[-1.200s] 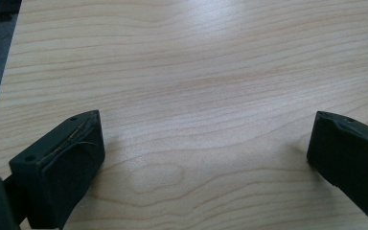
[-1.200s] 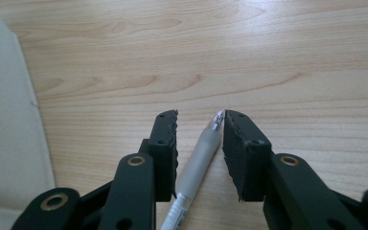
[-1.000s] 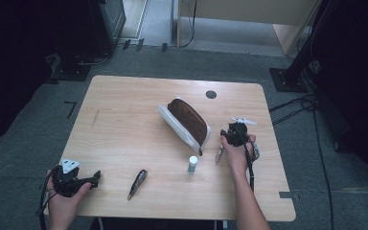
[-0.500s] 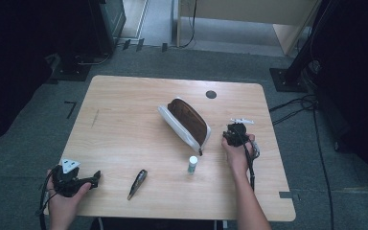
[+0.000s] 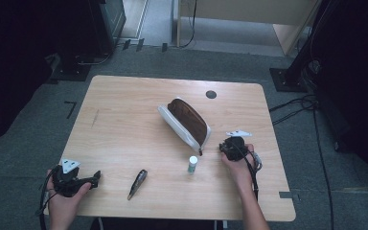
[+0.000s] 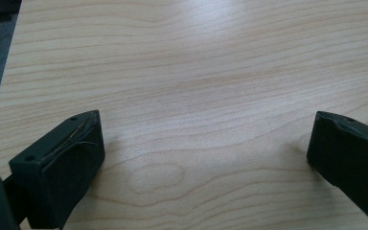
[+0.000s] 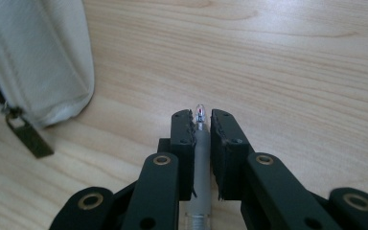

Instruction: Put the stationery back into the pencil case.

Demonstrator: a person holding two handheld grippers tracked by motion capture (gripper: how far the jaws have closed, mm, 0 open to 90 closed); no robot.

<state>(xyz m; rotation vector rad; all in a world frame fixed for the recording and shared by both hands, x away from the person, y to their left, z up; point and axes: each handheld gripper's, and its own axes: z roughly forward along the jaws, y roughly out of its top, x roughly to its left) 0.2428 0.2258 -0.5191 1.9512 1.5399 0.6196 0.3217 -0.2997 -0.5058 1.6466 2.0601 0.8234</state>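
The right gripper [image 7: 201,125] pinches a clear pen [image 7: 200,143] between its jaws, just beside the open white pouch [image 7: 38,62]. The left gripper [image 6: 203,143] rests spread over the bare worktop [image 6: 196,62].

Evenly lit tabletop, dark surroundings, soft shadows, slightly blurred high view

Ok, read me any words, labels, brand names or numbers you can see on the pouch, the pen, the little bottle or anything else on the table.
No readable text anywhere.
Pouch: no print visible; its zip pull looks blank.
Pen, clamped in the right gripper: no lettering visible.
Small bottle: too small to tell if it has a label.
Dark pen-like thing: too small to read.
Table: bare wood, no markings.
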